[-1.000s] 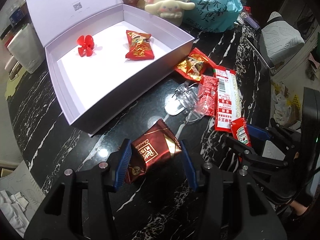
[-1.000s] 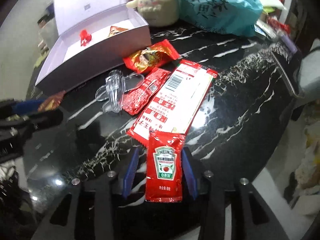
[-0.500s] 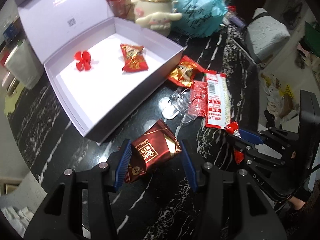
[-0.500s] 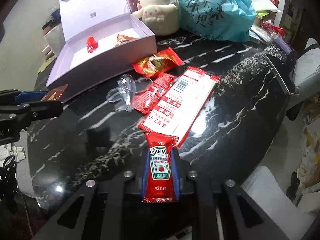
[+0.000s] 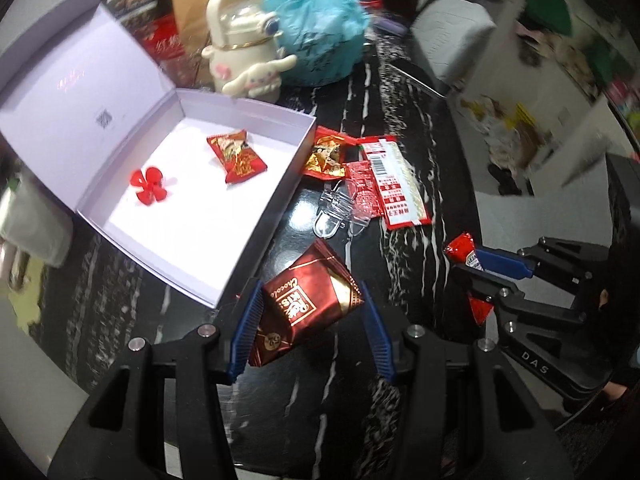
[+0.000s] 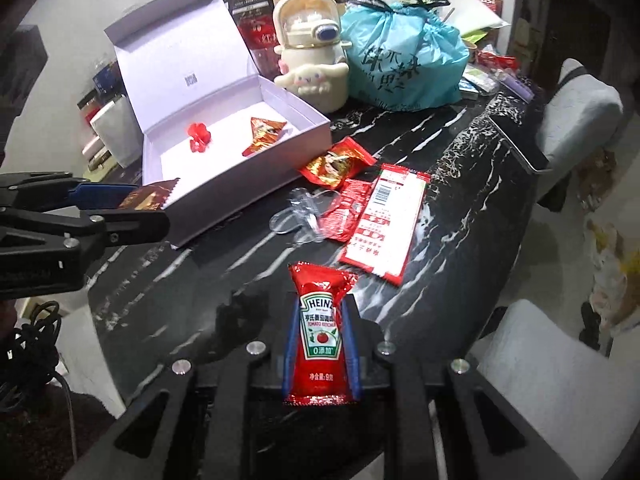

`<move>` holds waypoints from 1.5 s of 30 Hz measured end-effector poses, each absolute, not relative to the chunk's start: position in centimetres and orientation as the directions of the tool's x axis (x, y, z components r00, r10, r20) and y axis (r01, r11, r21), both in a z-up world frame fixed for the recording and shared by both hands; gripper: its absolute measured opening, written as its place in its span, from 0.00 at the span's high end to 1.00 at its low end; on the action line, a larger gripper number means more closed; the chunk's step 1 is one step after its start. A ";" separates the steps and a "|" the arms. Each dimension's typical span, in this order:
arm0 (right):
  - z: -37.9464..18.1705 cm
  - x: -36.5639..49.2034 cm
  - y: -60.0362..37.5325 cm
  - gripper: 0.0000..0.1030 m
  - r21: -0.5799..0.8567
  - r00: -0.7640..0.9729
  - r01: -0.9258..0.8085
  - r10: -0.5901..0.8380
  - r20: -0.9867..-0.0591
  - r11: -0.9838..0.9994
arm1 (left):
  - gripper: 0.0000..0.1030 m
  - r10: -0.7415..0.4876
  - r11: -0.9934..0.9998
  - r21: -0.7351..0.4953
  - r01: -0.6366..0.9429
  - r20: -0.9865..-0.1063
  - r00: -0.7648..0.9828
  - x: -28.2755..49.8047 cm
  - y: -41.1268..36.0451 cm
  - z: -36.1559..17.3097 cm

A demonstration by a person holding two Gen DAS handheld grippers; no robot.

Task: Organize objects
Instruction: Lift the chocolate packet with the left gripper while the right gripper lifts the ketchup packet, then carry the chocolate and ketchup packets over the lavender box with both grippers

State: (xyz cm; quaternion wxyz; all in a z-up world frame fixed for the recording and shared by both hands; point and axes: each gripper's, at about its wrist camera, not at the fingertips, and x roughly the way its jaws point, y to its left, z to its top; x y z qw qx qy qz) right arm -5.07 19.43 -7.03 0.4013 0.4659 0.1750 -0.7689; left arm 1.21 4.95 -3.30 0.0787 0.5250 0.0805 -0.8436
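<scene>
Left gripper (image 5: pixel 308 322): blue fingers (image 5: pixel 245 328) pressed on 1 dark red chocolate pack (image 5: pixel 306 310) with gold writing, held up over the black table (image 5: pixel 420 120), just beside the box.
Right gripper (image 6: pixel 320 344): fingers squeezed tight on 1 red ketchup packet (image 6: pixel 320 332), lifted off the table, its top pointing forward.
Box (image 5: pixel 236 236): 1 white box, lid open. Inside: 1 red snack pack (image 5: pixel 237 155) and 1 small red flower thing (image 5: pixel 148 186), apart.
Table pile: 3 red packs (image 6: pixel 384 220) and some clear plastic (image 6: pixel 300 216), touching, near the box.
</scene>
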 end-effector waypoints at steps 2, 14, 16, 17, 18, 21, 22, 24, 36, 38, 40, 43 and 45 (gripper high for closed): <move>-6.4 -4.2 19.5 0.81 0.113 -0.243 0.779 -0.463 -0.852 -0.616 | 0.54 -0.049 -0.979 -0.046 0.199 -0.893 -0.447 1.9 5.1 -2.6; -2.1 -1.2 19.8 0.81 0.132 -0.230 0.826 -0.542 -0.808 -0.548 | 0.54 -0.062 -0.963 -0.079 0.259 -0.866 -0.495 4.4 5.0 0.5; -1.5 -0.8 19.5 0.81 0.128 -0.236 0.830 -0.551 -0.800 -0.542 | 0.54 -0.059 -0.964 -0.082 0.253 -0.863 -0.502 4.3 4.6 0.8; -1.3 -0.8 19.4 0.81 0.128 -0.239 0.831 -0.555 -0.797 -0.541 | 0.54 -0.060 -0.965 -0.078 0.249 -0.861 -0.505 4.2 4.4 0.9; -1.0 -0.7 19.2 0.81 0.130 -0.241 0.830 -0.560 -0.793 -0.542 | 0.54 -0.060 -0.967 -0.076 0.243 -0.860 -0.506 4.1 4.3 1.0; -0.7 -0.8 18.7 0.81 0.141 -0.247 0.819 -0.564 -0.788 -0.556 | 0.54 -0.048 -0.972 -0.078 0.224 -0.860 -0.508 3.6 3.6 1.3; -0.6 -0.9 18.5 0.81 0.145 -0.247 0.816 -0.565 -0.787 -0.560 | 0.54 -0.044 -0.974 -0.077 0.215 -0.859 -0.510 3.5 3.3 1.4; -0.5 -1.0 18.0 0.81 0.151 -0.249 0.808 -0.564 -0.787 -0.569 | 0.54 -0.040 -0.977 -0.073 0.200 -0.858 -0.512 3.1 2.9 1.5; -0.5 -2.7 13.4 0.81 0.161 -0.249 0.796 -0.558 -0.791 -0.584 | 0.54 -0.003 -0.986 -0.081 0.145 -0.866 -0.500 0.1 -0.9 0.7; -0.6 -3.1 12.6 0.81 0.160 -0.249 0.797 -0.559 -0.791 -0.582 | 0.54 -0.003 -0.986 -0.079 0.145 -0.869 -0.495 -0.5 -1.6 0.4; -0.7 -3.6 11.6 0.81 0.160 -0.247 0.798 -0.558 -0.792 -0.581 | 0.54 -0.003 -0.987 -0.077 0.143 -0.873 -0.488 -1.2 -2.5 0.1; -0.9 -4.5 10.1 0.81 0.172 -0.235 0.799 -0.562 -0.793 -0.577 | 0.54 -0.003 -0.987 -0.075 0.142 -0.876 -0.482 -2.0 -3.6 -0.3; -1.2 -5.1 9.1 0.81 0.178 -0.226 0.799 -0.563 -0.795 -0.574 | 0.54 -0.004 -0.987 -0.074 0.144 -0.878 -0.479 -2.5 -4.3 -0.5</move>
